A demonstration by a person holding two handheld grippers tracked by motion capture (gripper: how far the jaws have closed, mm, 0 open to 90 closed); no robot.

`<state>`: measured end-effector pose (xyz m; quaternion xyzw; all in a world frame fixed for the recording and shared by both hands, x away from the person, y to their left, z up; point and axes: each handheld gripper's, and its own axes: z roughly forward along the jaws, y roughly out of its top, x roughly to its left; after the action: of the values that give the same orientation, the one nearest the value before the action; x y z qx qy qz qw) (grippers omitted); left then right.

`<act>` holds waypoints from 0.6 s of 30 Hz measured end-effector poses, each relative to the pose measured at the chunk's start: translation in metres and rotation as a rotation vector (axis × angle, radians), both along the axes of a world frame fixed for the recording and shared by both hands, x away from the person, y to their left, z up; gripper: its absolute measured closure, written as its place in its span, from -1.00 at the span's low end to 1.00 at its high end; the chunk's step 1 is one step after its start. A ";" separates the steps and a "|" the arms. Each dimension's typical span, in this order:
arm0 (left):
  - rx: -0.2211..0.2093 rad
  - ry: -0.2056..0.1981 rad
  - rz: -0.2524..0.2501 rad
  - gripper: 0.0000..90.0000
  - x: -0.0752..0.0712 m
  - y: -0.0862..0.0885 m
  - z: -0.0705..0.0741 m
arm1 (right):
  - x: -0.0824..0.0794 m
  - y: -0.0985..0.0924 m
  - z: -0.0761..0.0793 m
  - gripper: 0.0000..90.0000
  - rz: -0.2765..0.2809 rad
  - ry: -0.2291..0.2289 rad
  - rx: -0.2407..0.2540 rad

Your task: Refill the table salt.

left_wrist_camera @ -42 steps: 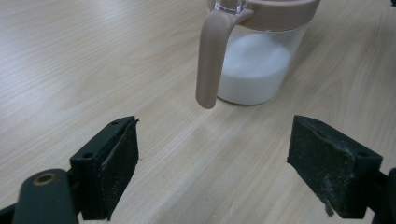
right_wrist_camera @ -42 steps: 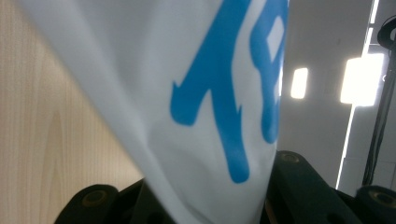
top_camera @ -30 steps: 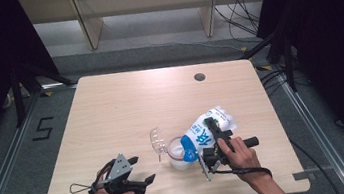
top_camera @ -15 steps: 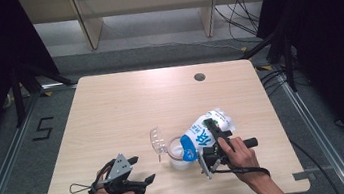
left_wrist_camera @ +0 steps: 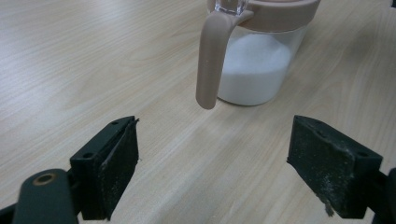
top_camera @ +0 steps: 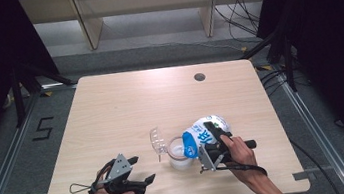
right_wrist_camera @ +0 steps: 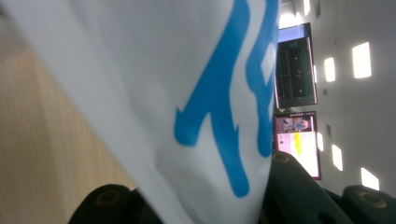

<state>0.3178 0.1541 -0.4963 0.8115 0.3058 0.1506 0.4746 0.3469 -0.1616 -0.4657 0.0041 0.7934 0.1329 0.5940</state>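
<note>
My right gripper (top_camera: 211, 144) pinches the white-and-blue bag (top_camera: 204, 132), its jaws having just been closing on it, tilted over the lidded jar (left_wrist_camera: 254, 56) at the table's (top_camera: 126, 108) near edge. My left gripper (top_camera: 132, 175) rests spread, empty. Jar about half full of white powder; I judge pouring is still unfinished.

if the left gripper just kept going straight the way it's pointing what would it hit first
Probably the clear plastic jar of white powder: its beige handle hangs nearest, just ahead of the open left gripper, with bare wooden table between them. Depth is hard to judge.
</note>
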 end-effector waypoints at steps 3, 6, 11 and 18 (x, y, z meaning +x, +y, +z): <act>-0.008 0.002 0.000 -0.65 0.000 0.000 0.000 | 0.001 0.000 0.000 0.89 0.016 0.017 0.000; -0.009 0.004 0.000 -0.65 0.000 -0.001 0.000 | 0.002 -0.001 -0.002 0.92 0.017 0.030 -0.001; -0.008 0.000 0.005 -0.65 -0.001 -0.001 0.000 | 0.001 0.000 -0.005 0.92 0.001 0.065 0.023; -0.009 0.000 0.004 -0.65 -0.001 -0.001 0.000 | 0.002 -0.003 -0.001 0.93 -0.002 0.089 0.072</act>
<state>0.3172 0.1534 -0.4964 0.8088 0.3080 0.1501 0.4779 0.3487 -0.1641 -0.4666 0.0322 0.8137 0.1601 0.5578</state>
